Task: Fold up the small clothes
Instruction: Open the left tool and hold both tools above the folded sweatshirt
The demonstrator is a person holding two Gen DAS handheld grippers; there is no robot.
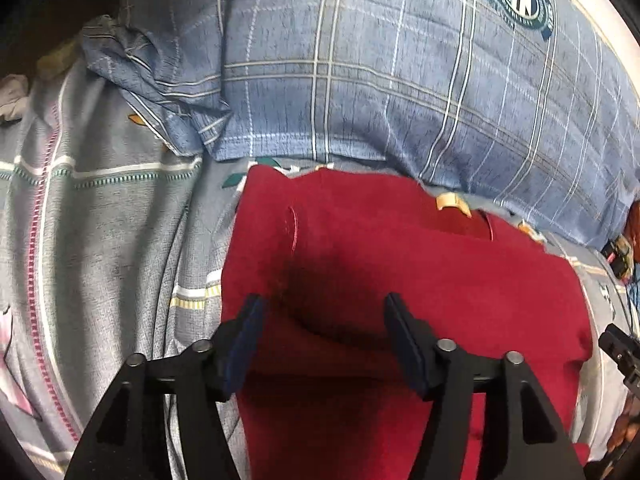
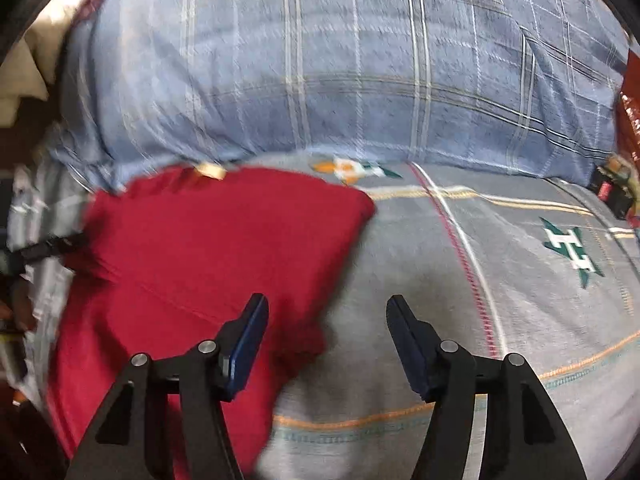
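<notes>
A small red garment (image 1: 400,288) lies spread on the grey patterned bed sheet (image 1: 100,240). My left gripper (image 1: 324,308) is open and empty, hovering just above the garment's middle, with a fold bump between its fingers. In the right wrist view the same red garment (image 2: 208,248) lies at the left, its right edge near the gripper. My right gripper (image 2: 328,312) is open and empty, over the garment's right edge and the grey sheet (image 2: 500,280). The right gripper's tip (image 1: 620,352) shows at the right edge of the left wrist view.
A blue plaid pillow (image 1: 400,80) lies just behind the garment, also across the top of the right wrist view (image 2: 340,72). A crumpled plaid cloth (image 1: 160,76) sits at the back left. Small dark objects (image 2: 612,192) lie at the far right.
</notes>
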